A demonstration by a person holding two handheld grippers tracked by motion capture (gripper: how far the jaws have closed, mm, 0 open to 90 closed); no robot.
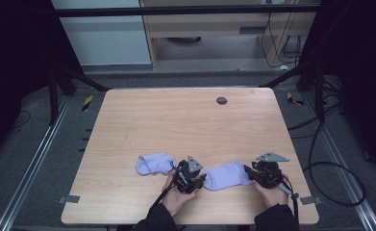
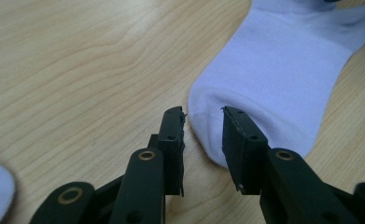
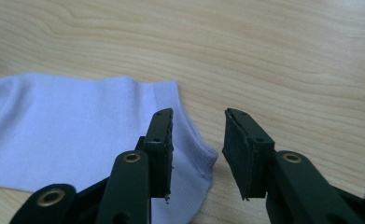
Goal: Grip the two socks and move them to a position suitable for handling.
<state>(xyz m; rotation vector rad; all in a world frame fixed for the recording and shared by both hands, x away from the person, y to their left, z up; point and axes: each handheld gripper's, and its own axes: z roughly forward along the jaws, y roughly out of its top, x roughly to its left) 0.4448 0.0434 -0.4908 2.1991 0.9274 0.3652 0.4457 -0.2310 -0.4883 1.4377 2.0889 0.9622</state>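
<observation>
Figure: 2 lilac socks on the table, with both tongs at the nearer one. I see the sock lying flat between the left tongs and the right tongs; its toe sits at the left tips, its cuff at the right tips. In the left gripper view the left tongs stand part open, the toe in the gap, and neither pad presses on it. In the right gripper view the right tongs also stand part open: the cuff corner lies under the left-hand jaw and the gap holds mostly bare wood. I judge 3 risks. First, closing the right tongs here may catch only the corner or nothing, since the cuff lies to one side of the gap. Second, closing the left tongs may pinch 1 layer of the toe, and the cloth would slip out on lifting. Third, the second sock, just beyond the left tongs, could be dragged if that hand swings outward.
</observation>
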